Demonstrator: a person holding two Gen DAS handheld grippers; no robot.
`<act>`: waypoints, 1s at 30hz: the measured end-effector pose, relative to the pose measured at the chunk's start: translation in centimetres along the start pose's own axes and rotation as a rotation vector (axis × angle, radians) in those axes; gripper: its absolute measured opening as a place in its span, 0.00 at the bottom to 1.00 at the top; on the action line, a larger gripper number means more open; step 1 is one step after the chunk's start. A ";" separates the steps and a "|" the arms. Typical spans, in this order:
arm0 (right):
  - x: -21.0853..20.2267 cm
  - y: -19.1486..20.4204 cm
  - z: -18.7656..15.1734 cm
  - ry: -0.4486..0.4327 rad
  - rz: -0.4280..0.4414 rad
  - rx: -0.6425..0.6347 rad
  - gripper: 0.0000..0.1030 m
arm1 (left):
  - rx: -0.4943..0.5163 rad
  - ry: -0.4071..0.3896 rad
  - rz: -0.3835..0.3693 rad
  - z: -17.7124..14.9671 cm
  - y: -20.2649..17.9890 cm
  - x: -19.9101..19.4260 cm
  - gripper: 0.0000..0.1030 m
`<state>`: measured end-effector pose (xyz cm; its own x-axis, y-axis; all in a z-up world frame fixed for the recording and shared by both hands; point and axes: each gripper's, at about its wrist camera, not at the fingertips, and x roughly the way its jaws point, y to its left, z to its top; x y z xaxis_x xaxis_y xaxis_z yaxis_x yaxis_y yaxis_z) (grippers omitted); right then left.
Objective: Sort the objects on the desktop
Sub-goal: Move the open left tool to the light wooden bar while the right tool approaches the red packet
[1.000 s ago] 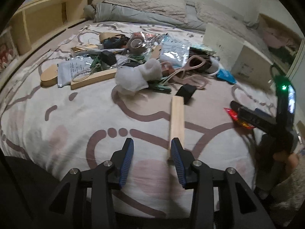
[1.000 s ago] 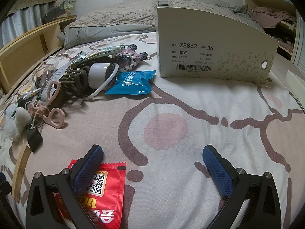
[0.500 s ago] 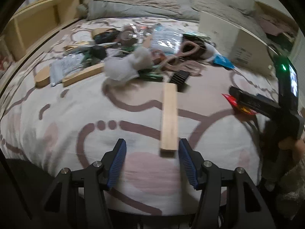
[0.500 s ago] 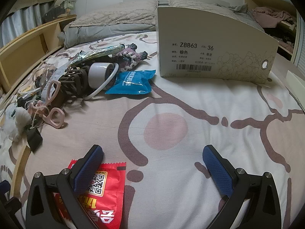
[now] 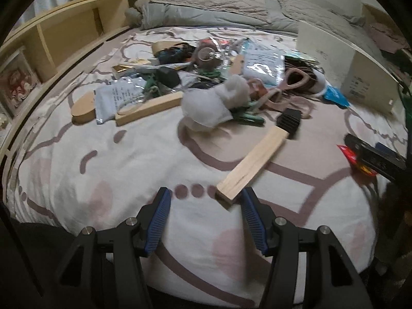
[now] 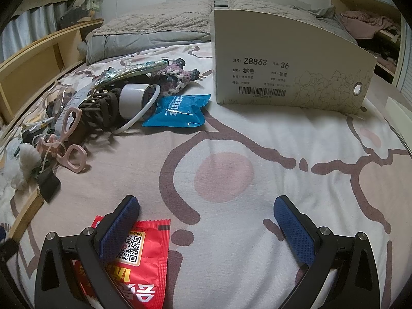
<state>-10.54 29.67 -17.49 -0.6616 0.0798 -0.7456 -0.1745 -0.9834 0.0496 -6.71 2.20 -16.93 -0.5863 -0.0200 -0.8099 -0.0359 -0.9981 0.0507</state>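
Wooden stick [image 5: 253, 163] now slanted, black clip [image 5: 289, 122] touching, clutter pile [image 5: 200, 77] beyond

The pale, straight-grained wooden stick [image 5: 253, 163] looks matt and smooth, lying on the soft patterned cotton bedsheet [image 5: 128, 170]. The glossy red plastic sachet [image 6: 139, 260] is crinkled; the cream cardboard shoebox [image 6: 288, 67] is matt, and the blue rubbery tongs pads [image 6: 294, 229] are finely dimpled.

Wooden strip [image 5: 253, 164] flat on patterned bedsheet [image 5: 123, 170], near end just before parted left gripper [image 5: 204, 203]
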 end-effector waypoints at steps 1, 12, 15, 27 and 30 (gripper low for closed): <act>0.0 0.0 0.0 0.000 -0.002 -0.001 1.00 | -0.002 -0.002 0.009 0.2 0.2 0.1 0.56; 0.2 0.0 -0.1 0.011 -0.008 -0.004 1.00 | 0.003 -0.021 0.090 2.2 1.3 2.4 0.65; 0.2 0.1 -0.1 0.012 -0.010 -0.006 1.00 | -0.030 -0.018 0.082 2.5 2.0 2.9 0.72; -3.0 1.1 0.6 -0.010 0.138 0.026 1.00 | -0.130 -0.019 -0.015 1.3 2.8 2.5 1.00; -3.2 3.1 0.1 0.013 0.165 -0.037 1.00 | -0.142 -0.026 -0.052 1.2 2.7 2.3 1.00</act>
<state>-9.05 26.34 -14.86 -0.6694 -0.0850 -0.7380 -0.0371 -0.9884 0.1475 -9.12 -0.51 -17.98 -0.6071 0.0315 -0.7940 0.0473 -0.9960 -0.0757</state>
